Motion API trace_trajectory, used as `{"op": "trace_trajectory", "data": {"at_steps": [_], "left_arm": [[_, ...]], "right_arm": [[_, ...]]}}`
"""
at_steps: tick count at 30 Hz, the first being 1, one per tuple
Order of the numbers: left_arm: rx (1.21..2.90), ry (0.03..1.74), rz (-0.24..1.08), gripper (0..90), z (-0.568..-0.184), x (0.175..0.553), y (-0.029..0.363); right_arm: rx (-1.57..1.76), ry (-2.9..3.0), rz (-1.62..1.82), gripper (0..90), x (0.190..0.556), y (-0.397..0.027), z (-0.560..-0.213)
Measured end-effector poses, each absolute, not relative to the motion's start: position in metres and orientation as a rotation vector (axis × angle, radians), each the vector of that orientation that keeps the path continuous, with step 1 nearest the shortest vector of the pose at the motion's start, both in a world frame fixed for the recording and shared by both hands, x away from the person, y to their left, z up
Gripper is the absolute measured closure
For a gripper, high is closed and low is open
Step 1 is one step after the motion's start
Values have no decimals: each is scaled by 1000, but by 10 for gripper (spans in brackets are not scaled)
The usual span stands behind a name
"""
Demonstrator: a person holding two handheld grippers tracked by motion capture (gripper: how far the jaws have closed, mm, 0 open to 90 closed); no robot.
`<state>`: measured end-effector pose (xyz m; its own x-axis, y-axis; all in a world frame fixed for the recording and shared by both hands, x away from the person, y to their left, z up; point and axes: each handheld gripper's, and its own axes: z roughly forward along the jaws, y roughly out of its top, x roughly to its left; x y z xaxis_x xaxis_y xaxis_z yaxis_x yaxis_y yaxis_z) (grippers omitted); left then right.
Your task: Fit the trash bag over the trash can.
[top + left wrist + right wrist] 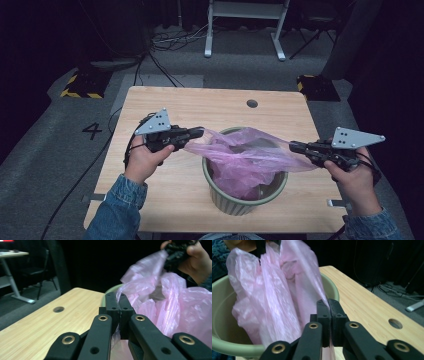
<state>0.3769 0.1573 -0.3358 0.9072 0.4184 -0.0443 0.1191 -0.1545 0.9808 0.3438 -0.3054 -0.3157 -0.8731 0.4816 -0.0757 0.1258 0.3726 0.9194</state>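
Pink plastic film, thin and crinkled, makes up the bag (245, 160) at the centre of the high view. Its lower part sits inside the green bin (245, 202) on the wooden table (165, 200); its upper edge is stretched out to both sides above the rim.

Left of centre in the high view, the left gripper (200, 133) has its jaws pressed together on the left edge of the bag. In the left gripper view the film (175, 307) emerges from between the closed jaws.

At the right of the high view, the right gripper (292, 145) is likewise clamped on the right edge of the bag. In the right gripper view the film (277, 297) runs from the closed jaws down into the bin (227, 345).

The step in hand appears to be opening the bag mouth to fit it over the rim. To do it well:

- Keep both clamps firm; thin film slips easily.
- Pull the two edges apart evenly, without jerking, to avoid tearing.
- Lower each edge outside the rim, one side at a time, so the bin does not tip.
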Motion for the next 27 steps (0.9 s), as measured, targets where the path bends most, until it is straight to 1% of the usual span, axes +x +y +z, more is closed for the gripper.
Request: {"op": "trace_trajectory", "data": {"at_steps": [10,14,27], "left_arm": [[1680,458,297,898,-347,384,172],[1690,455,305,898,-351,387,171],[1742,551,302,895,-368,405,165]], "right_arm": [[639,2327,1469,900,358,-318,-328],[656,2338,1463,900,362,-318,-331],[801,2353,1408,896,384,-318,-351]]}}
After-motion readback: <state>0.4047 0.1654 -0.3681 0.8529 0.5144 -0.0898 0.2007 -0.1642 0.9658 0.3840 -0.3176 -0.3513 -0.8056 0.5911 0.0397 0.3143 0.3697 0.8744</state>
